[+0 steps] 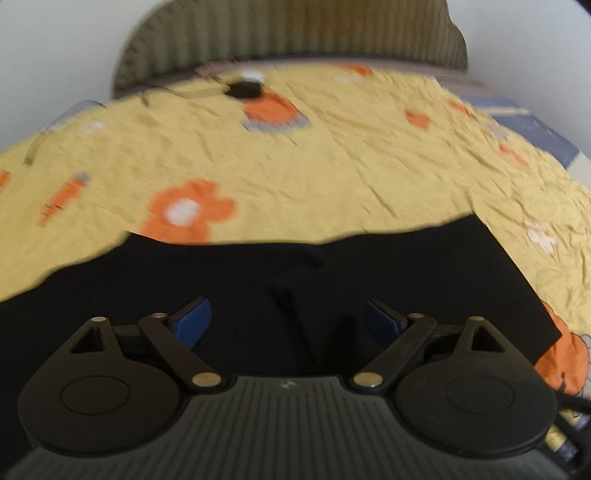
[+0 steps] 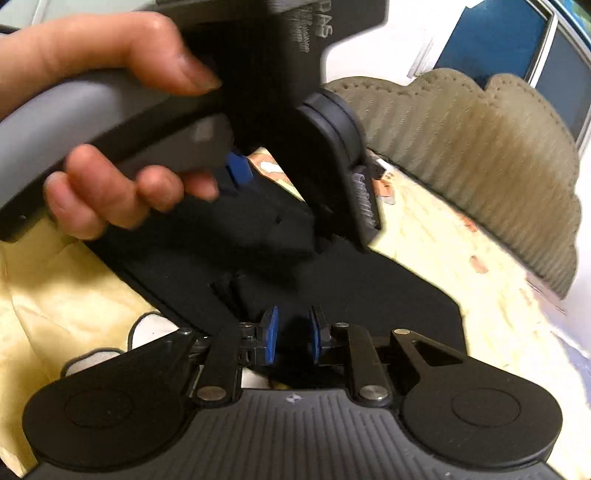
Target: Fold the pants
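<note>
Black pants (image 1: 258,280) lie flat on a yellow sheet (image 1: 332,166) printed with orange flowers. My left gripper (image 1: 288,315) hangs just over them, blue pads wide apart and nothing between them. In the right wrist view the pants (image 2: 369,288) run under both tools. My right gripper (image 2: 291,338) sits at their near edge, its blue pads close together with a fold of black cloth filling the narrow gap. A person's hand (image 2: 110,192) holds the left tool's grey handle (image 2: 74,122) above the pants, hiding part of them.
An olive ribbed headboard (image 1: 295,33) closes the far side of the bed. A small black device (image 1: 243,88) with a cable lies near it on the sheet. Blue striped bedding (image 1: 535,125) shows at the right edge. A window (image 2: 491,40) stands behind the headboard.
</note>
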